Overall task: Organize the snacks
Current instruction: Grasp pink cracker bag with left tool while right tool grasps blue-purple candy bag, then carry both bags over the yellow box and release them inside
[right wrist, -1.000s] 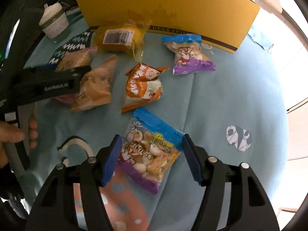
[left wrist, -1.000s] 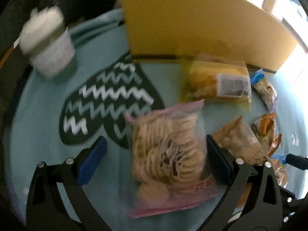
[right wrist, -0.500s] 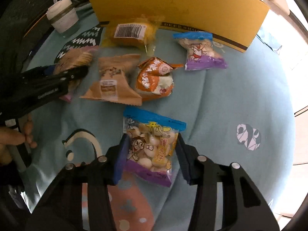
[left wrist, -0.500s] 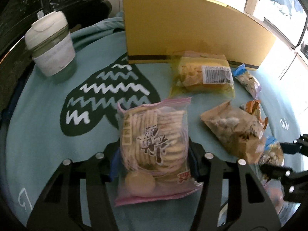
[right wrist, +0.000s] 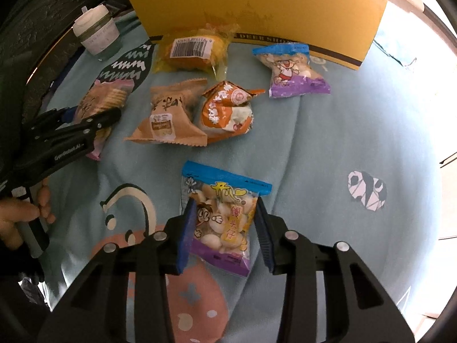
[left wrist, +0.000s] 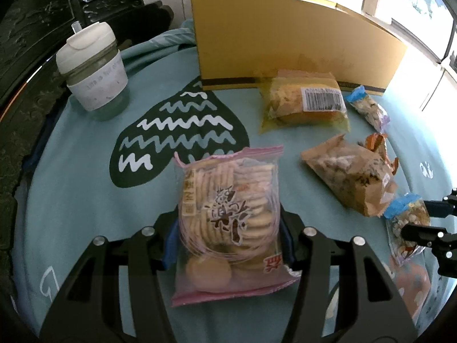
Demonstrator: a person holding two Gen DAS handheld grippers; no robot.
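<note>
Cracker bag [left wrist: 228, 223], pink-edged, lies on the teal-clothed worktop [left wrist: 85, 188] near its heart print; left tongs [left wrist: 228, 245] have closed in, pads pressing both its sides; blue-topped snack pack [right wrist: 222, 217] lies nearer the front edge, right tongs [right wrist: 225, 228] have just been closing on it, pads squeezing its flanks; beyond lie a brown packet [right wrist: 168, 117], an orange packet [right wrist: 225, 108], a barcoded yellow bag [right wrist: 194, 51]; behind them stands a yellow box [right wrist: 257, 8]; a lidded cup [left wrist: 94, 77] stands well apart.

We see daylight from windows [left wrist: 422, 5] at upper right, glare washing out cloth [right wrist: 414, 114] there. Left of box [left wrist: 285, 28], furniture dim. Now-frames sharp; fisheye bends edges, corners vignetted black.
</note>
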